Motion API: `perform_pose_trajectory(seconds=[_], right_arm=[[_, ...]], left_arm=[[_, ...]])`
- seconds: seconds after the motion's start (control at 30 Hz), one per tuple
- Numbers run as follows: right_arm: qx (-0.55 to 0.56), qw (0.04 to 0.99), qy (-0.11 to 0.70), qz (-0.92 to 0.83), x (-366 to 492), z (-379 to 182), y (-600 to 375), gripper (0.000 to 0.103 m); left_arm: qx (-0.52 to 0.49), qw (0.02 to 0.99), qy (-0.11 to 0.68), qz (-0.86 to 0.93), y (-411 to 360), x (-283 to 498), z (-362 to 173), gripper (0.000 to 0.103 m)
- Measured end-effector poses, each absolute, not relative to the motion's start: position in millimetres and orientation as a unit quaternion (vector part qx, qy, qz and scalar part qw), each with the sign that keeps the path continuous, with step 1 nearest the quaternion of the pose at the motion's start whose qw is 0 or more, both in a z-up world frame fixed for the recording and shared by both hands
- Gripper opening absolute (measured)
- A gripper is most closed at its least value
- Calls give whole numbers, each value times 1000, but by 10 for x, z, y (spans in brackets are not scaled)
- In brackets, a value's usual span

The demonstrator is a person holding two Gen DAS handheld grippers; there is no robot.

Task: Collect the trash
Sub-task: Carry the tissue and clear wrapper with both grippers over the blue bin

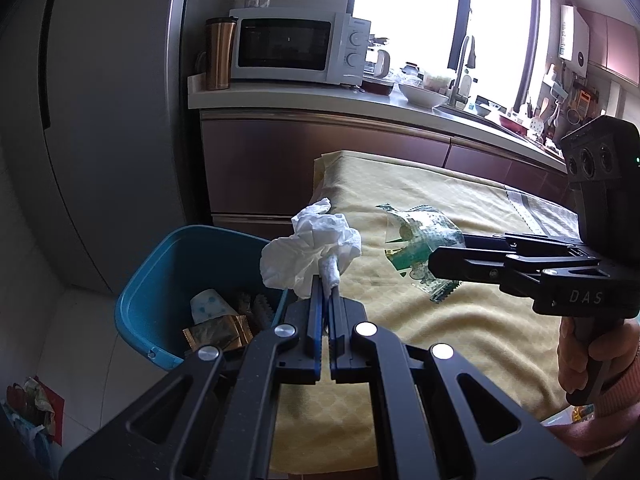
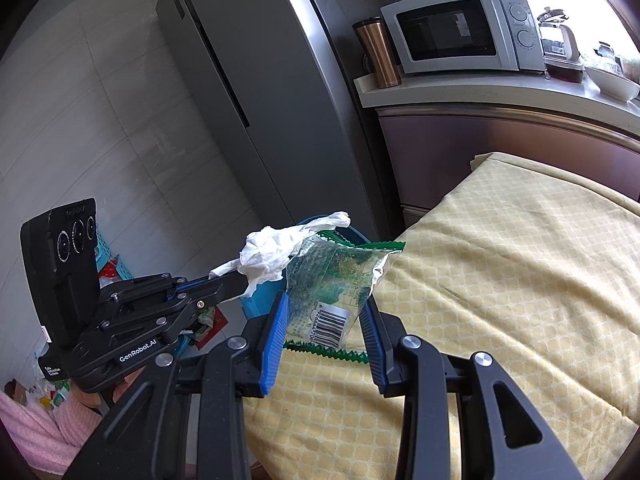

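Fridge [image 2: 256, 92], grey, tall, at left of the kitchen worktop [image 1: 304, 94]. Microwave [image 1: 300, 46] on that worktop, brand word unreadable, copper tumbler [image 1: 219, 54] just beside it. Table under a yellow cloth [image 2: 500, 280]. Blue bin [image 1: 160, 280] beside the table's end, holding a gold wrapper [image 1: 214, 334] and other scraps. Left gripper [image 1: 326, 294] clenched on a crumpled white tissue [image 1: 308, 254], held above the near rim of the bin. Right gripper [image 2: 326, 312] spread apart around a clear green-printed wrapper [image 2: 340, 280], fingers not visibly pressing it; wrapper's lower edge on the cloth, upper part raised.

Writing: "DAS" on the right gripper body [image 1: 584, 298], left wrist view; "GenRobot.AI" on the left gripper body [image 2: 140, 352], right wrist view; barcode on the wrapper, digits too small to read.

Left wrist view only: bin contents, window, sink tap, hand on the right handle. Right wrist view only: barcode, pink sleeve [image 2: 44, 424], bin nearly hidden behind tissue and wrapper.
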State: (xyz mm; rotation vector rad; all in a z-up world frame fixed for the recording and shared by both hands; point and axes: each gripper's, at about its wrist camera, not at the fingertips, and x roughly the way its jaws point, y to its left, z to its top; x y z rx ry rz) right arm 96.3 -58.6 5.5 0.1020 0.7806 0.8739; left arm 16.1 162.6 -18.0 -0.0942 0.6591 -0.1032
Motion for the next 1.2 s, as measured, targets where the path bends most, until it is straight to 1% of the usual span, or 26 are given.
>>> perform_pose_trajectory(seconds=[1.2], right_arm=[[27, 823, 372, 429, 1027, 58, -350, 34]], left_arm=[[-55, 944, 324, -22, 1843, 162, -203, 3]])
